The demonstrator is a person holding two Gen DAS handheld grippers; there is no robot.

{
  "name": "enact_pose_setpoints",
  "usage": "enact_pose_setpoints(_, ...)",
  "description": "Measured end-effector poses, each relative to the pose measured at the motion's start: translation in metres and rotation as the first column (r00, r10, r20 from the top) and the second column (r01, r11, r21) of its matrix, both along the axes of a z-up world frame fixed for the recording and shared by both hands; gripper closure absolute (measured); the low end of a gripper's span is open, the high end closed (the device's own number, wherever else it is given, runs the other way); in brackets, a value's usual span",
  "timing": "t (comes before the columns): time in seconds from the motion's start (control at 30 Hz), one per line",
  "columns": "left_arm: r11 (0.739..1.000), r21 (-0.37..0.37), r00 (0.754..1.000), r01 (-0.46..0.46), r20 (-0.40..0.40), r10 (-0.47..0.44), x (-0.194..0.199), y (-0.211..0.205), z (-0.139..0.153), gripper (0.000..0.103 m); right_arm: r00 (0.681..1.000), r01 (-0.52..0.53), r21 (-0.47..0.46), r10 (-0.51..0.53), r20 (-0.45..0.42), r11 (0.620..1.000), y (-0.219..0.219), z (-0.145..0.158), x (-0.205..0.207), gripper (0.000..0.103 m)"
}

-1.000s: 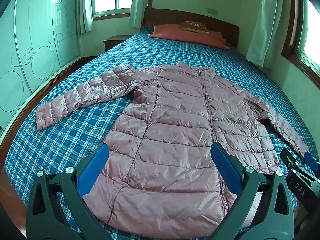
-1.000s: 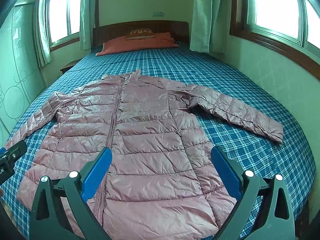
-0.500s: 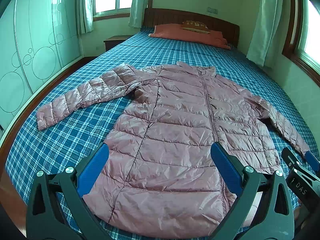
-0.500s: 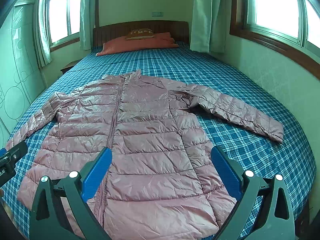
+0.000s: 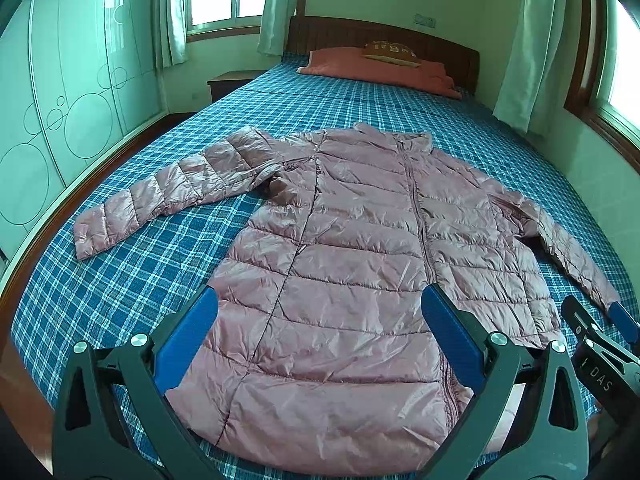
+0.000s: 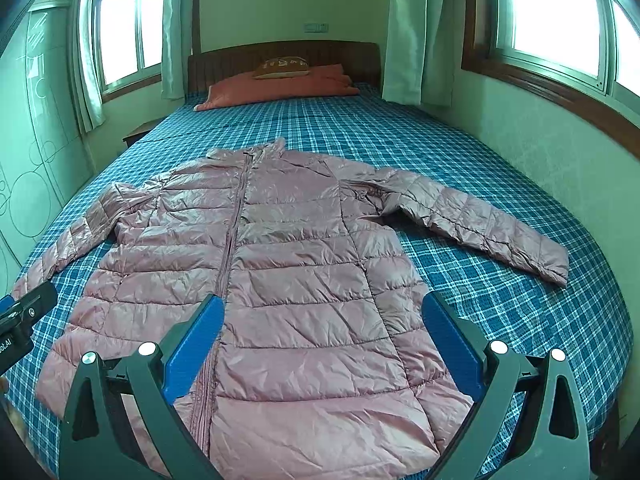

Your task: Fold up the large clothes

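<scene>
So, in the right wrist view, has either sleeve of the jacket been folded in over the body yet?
No, the jacket lies flat on the bed with both sleeves spread out to the sides.

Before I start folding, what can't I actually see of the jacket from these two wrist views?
- Left wrist view: the jacket's right cuff ends behind the right gripper.
- Right wrist view: the left cuff is partly covered by the left gripper.
- Both views: parts of the hem sit behind the open jaws.
- Underside: hidden against the bed.
</scene>
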State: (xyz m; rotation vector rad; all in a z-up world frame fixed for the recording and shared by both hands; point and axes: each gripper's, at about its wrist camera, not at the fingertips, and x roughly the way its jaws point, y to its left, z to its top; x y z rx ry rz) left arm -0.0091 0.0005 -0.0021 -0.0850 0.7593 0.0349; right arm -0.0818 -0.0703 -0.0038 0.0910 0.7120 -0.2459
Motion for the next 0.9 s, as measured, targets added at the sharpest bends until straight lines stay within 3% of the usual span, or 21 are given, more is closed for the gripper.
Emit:
enact_pose_setpoints(0.53,1.0,-0.002,1.0,0.004,-0.002,-0.004,-0.002,0.001,-0.002,0.002,1.0,-0.005,0.002,0.005,-0.005,1.0,0.004,-0.003,-0.001,0.005)
enact_pose_setpoints(0.7,0.999,-0.044,1.0,-0.012,-0.024,0.011,0.003,0.007,-0.011,0.002,1.0,-0.004,0.027,0.004,-0.023,1.0,-0.002,-0.008,0.003,0.005)
enact_pose_setpoints(0.9,0.991,-0.12,0.992,-0.057,-0.116,0.043,0.031,0.026,-0.034,0.002,0.998,0.038,0.121,-0.033,-0.048,0.992,-0.043,-0.021,0.017,0.005)
